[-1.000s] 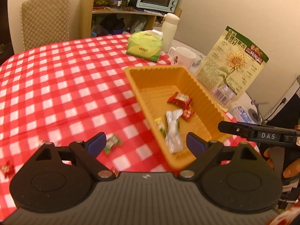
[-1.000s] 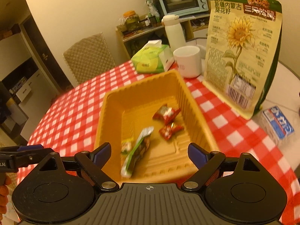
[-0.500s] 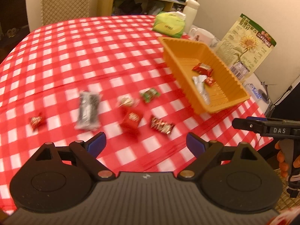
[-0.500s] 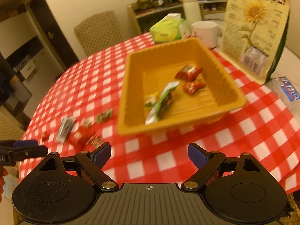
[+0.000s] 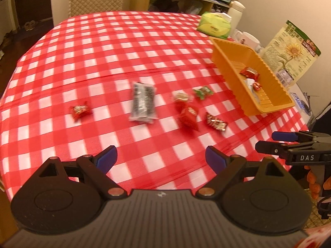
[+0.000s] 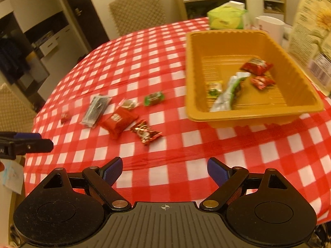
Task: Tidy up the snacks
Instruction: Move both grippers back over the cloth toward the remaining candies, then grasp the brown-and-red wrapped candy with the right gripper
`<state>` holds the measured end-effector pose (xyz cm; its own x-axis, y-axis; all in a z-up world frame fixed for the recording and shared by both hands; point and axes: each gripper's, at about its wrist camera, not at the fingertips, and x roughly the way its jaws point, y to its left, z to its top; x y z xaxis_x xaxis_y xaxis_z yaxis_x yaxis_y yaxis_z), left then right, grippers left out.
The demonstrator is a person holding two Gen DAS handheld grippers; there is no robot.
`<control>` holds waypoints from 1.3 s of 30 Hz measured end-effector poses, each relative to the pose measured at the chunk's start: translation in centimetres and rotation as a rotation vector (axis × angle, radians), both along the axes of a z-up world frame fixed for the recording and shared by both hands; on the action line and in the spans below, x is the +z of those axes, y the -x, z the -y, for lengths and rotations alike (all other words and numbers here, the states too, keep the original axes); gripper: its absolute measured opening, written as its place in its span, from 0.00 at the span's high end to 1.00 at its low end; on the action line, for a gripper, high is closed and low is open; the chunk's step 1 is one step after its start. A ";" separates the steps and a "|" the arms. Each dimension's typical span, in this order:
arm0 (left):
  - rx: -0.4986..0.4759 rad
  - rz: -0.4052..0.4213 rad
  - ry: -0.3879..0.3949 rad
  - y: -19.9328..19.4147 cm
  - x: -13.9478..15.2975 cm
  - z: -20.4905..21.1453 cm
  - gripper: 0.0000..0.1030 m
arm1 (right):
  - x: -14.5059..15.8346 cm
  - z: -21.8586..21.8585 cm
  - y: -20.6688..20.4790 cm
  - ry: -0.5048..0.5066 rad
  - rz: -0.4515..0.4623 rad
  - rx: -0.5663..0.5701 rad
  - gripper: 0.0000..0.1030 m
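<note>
Snacks [image 5: 142, 103] lie beside orange tray [image 6: 193, 82]; both tools [image 5: 161, 157] [image 6: 164, 167] gape empty.

- The left wrist view looks from the table's near edge, across the checked tablecloth [image 5: 124, 47].
- The right wrist view looks from beside it, closer to the orange tray [image 6: 192, 78].
- Both show the tray [image 5: 225, 66] and loose snacks.

Six wrapped snacks on the checked tablecloth [image 6: 165, 66]: first at [image 6: 65, 117]. Four snacks in one orange tray [image 6: 256, 116]: first at [image 6: 256, 65]. One mug [image 6: 269, 28], one tissue pack [image 6: 225, 19], one sunflower-seed bag [image 5: 289, 53].
</note>
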<state>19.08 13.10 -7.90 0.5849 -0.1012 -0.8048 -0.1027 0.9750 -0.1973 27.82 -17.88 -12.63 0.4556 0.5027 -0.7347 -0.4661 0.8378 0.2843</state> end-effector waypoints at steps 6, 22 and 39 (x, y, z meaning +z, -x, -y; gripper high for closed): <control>0.045 -0.004 -0.012 0.8 -0.4 -2.1 0.12 | -0.8 -2.5 0.1 0.036 0.061 0.073 0.14; 0.107 -0.019 -0.028 0.8 -1.4 -5.0 0.12 | -2.9 -8.4 -1.6 0.176 0.199 0.185 0.44; 0.121 -0.036 -0.044 -0.1 -2.4 -6.2 0.12 | -5.0 -10.7 -3.6 0.246 0.218 0.222 0.59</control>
<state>19.23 19.32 -10.34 0.5615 0.0040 -0.8275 -0.2264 0.9626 -0.1490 31.43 -7.22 -17.60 0.5145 0.4273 -0.7434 -0.6708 0.7406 -0.0386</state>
